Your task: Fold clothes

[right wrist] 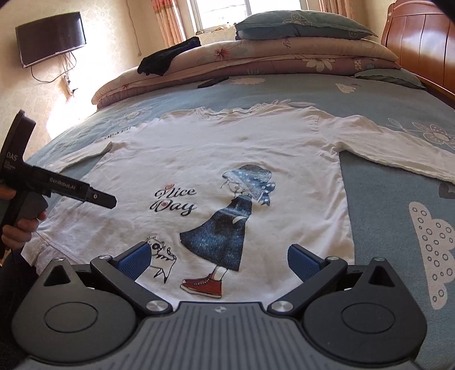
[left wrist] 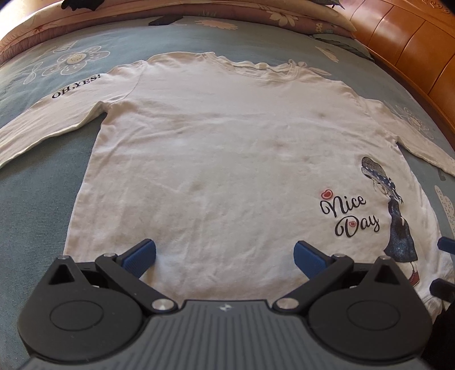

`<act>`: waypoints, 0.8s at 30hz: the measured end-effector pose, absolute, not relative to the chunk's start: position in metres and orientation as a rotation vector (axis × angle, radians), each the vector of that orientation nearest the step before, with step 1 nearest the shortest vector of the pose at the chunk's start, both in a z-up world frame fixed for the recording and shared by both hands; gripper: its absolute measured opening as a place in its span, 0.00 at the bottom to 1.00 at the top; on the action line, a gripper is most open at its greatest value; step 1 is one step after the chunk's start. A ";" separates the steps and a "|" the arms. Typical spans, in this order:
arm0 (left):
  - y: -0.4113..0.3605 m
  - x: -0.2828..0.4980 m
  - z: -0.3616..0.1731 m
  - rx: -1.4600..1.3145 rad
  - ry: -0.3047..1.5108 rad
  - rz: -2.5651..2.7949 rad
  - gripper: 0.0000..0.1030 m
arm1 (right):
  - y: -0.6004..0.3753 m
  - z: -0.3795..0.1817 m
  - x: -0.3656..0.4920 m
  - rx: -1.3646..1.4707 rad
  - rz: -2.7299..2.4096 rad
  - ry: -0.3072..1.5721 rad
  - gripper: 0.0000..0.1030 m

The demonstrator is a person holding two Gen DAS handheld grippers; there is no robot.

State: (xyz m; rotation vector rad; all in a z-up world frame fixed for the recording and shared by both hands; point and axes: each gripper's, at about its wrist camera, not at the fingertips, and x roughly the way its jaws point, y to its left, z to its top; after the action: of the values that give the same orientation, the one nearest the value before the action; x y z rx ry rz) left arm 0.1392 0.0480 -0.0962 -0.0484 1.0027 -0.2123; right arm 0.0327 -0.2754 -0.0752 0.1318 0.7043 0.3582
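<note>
Both sets of jaws stand wide open and empty, the left gripper and the right gripper each poised just above the hem of a white long-sleeved cotton shirt spread flat, front up, on a bed covered by a blue-grey sheet with white flower prints. Ahead of the left jaws lies the plain body of the shirt, with the sleeve lettered "OH,YES!" stretching away to their left. Between the right jaws sits the printed figure of a girl in a blue dress and red sneakers, with the script "Nice Day" just beyond the left pad and the other sleeve running off to the right. To the far left of the right jaws, a hand holds the black handle of the left gripper over the shirt's edge. Beyond the collar, well clear of both jaws, folded floral quilts, a grey-green pillow and a dark garment lie against an orange-brown wooden headboard.
</note>
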 end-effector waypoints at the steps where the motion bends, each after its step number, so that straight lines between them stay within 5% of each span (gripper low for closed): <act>1: 0.049 0.140 -0.096 -0.059 1.004 -0.209 1.00 | -0.291 -0.064 0.043 0.172 0.364 0.680 1.00; 9: 0.054 0.143 -0.096 -0.130 1.005 -0.183 1.00 | -0.418 -0.016 0.173 0.541 0.344 0.572 1.00; 14: 0.059 0.144 -0.095 -0.165 1.008 -0.190 0.99 | -0.462 -0.053 0.264 0.813 0.367 0.611 1.00; 24: 0.065 0.152 -0.094 -0.225 1.028 -0.186 1.00 | -0.454 -0.118 0.350 0.791 0.370 0.759 1.00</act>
State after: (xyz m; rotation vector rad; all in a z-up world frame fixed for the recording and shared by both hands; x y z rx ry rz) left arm 0.1516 0.0652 -0.0945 -0.2249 1.0278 -0.1864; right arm 0.3502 -0.4543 -0.1180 0.7914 0.7593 0.3699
